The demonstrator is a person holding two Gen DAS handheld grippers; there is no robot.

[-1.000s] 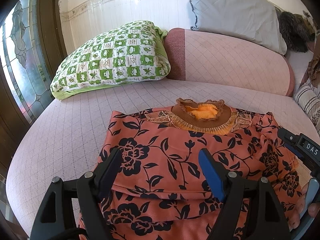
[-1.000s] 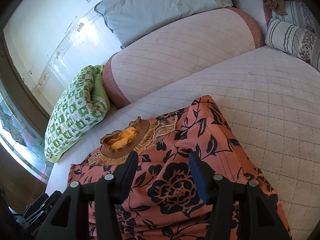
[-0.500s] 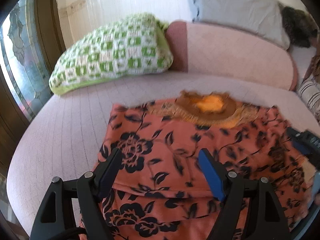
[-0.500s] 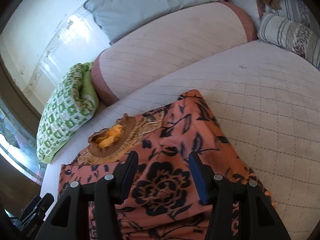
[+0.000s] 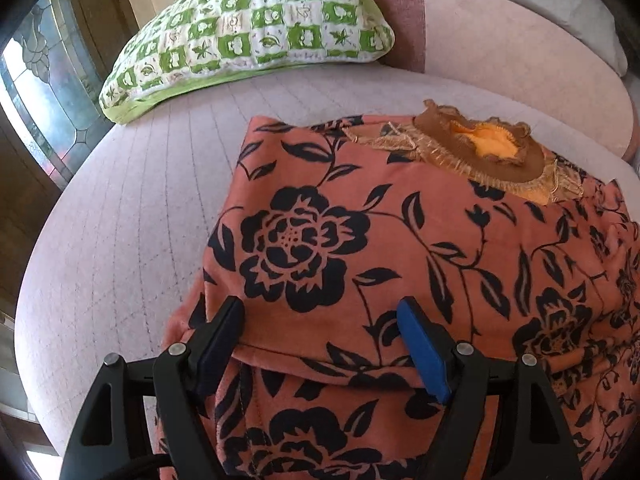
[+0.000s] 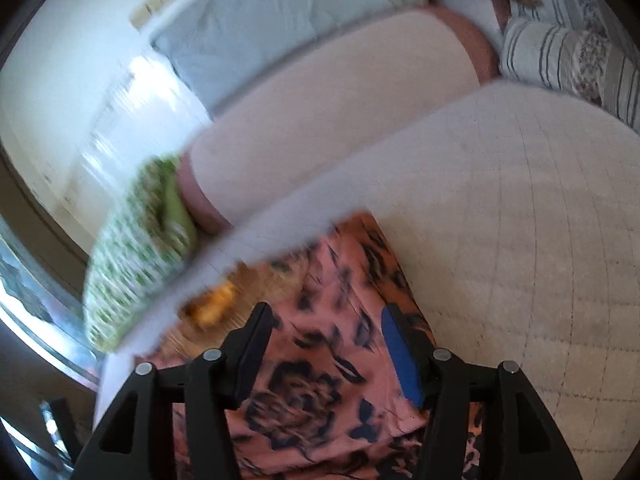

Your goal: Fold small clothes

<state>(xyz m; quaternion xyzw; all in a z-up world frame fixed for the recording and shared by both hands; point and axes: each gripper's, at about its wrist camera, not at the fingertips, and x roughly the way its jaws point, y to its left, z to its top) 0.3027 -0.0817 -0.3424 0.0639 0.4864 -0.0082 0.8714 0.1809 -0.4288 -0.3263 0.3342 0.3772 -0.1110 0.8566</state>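
A small orange garment with black flowers (image 5: pixel 420 240) lies folded on the pale quilted bed (image 5: pixel 132 216). Its brown frilled collar with yellow lining (image 5: pixel 484 148) is at the far end. My left gripper (image 5: pixel 320 312) is open and hovers low over the garment's near left part, above a folded edge. My right gripper (image 6: pixel 326 318) is open over the garment's right side (image 6: pixel 316 392), close to its right edge. The right wrist view is blurred by motion.
A green and white checked pillow (image 5: pixel 248 28) lies at the back left. A pink bolster (image 6: pixel 332 128) runs along the back with a grey pillow (image 6: pixel 260 28) behind it. Striped cushions (image 6: pixel 572 56) sit at the far right. A stained glass window (image 5: pixel 36 92) is on the left.
Both grippers have moved down and forward, closer to the garment. The left one has tilted toward the garment's left side. Both stay open.
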